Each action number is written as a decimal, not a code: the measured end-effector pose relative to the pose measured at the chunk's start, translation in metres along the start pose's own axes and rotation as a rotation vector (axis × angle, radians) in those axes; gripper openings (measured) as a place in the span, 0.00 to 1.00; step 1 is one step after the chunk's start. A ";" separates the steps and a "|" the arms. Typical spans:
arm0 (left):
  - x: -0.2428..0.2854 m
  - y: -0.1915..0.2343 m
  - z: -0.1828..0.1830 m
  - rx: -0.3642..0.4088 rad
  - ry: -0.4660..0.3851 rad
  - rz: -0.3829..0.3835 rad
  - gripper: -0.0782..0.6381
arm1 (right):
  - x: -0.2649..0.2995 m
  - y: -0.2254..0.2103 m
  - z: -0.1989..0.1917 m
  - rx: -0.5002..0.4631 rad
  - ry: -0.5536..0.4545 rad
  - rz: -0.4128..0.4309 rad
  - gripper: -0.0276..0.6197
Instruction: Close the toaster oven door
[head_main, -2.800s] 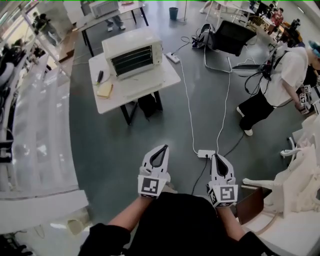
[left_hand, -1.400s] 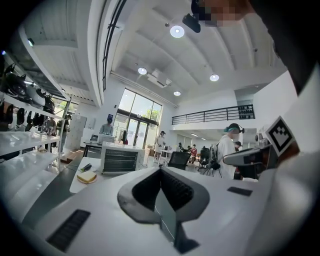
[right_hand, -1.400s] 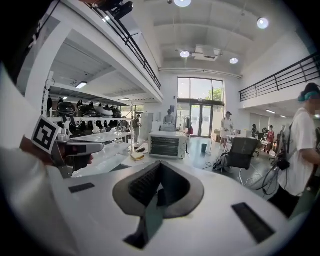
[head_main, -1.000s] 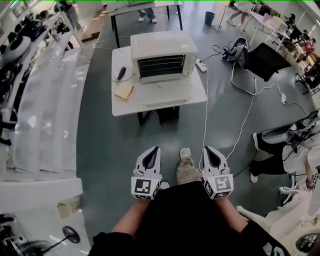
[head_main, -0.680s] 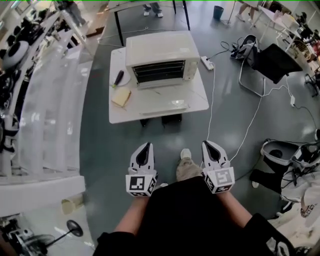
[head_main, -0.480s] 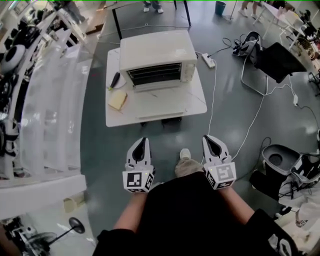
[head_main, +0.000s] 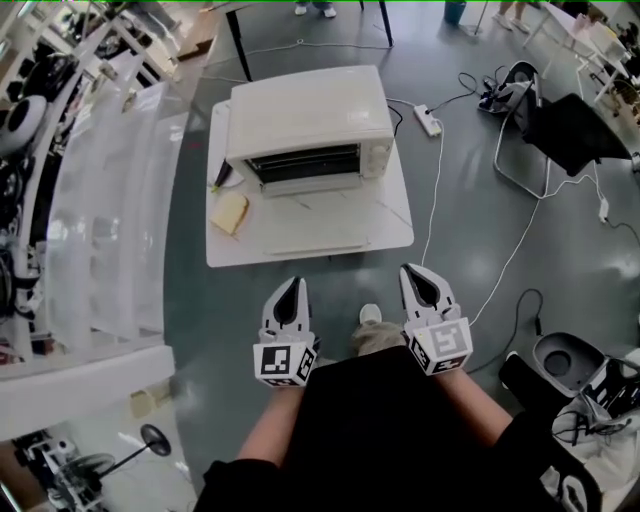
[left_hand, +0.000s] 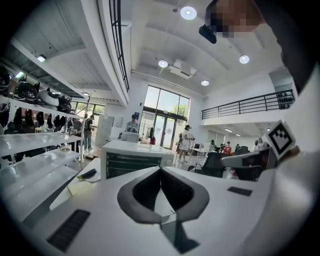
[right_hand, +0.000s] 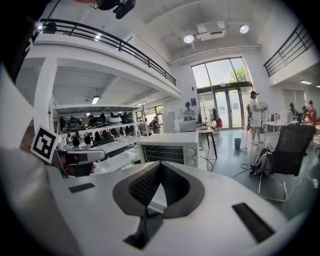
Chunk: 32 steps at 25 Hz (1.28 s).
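A cream toaster oven (head_main: 308, 125) stands on a white table (head_main: 385, 220) ahead of me. Its front shows dark racks, and its glass door (head_main: 318, 222) lies folded down, open, over the tabletop. Both grippers hang in front of my body, short of the table's near edge and touching nothing. The left gripper (head_main: 290, 288) is shut and empty. The right gripper (head_main: 412, 272) is shut and empty too. The left gripper view has the oven (left_hand: 135, 160) beyond the closed left gripper (left_hand: 160, 171). In the right gripper view the oven (right_hand: 170, 147) sits past the closed right gripper (right_hand: 161, 164).
A yellowish slice (head_main: 230, 212) and a dark tool on a plate (head_main: 220, 176) lie left of the oven. A power strip (head_main: 428, 120) and white cable (head_main: 430, 230) run along the floor on the right. Shelving (head_main: 90, 220) lines the left; a black chair (head_main: 575, 130) is far right.
The person has walked toward the table, so the oven and table sit nearer and more centred. Both grippers stayed shut and held low in front.
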<state>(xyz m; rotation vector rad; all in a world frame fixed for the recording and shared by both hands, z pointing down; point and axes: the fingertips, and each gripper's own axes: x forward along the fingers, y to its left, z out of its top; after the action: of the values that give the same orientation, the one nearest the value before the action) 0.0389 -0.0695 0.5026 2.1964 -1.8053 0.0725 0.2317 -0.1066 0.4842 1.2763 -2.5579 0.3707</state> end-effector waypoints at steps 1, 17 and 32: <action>0.002 0.004 -0.003 -0.007 0.004 0.016 0.13 | 0.006 0.000 0.002 -0.008 -0.003 0.010 0.08; -0.016 0.129 -0.087 -0.088 0.166 0.090 0.14 | 0.067 0.065 -0.002 -0.075 0.054 0.034 0.08; 0.037 0.177 -0.162 -0.040 0.292 0.070 0.14 | 0.094 0.083 -0.011 -0.105 0.114 0.021 0.08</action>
<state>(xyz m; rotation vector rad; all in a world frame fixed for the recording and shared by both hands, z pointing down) -0.1007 -0.0927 0.7000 1.9755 -1.7027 0.3499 0.1113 -0.1237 0.5175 1.1586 -2.4622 0.3002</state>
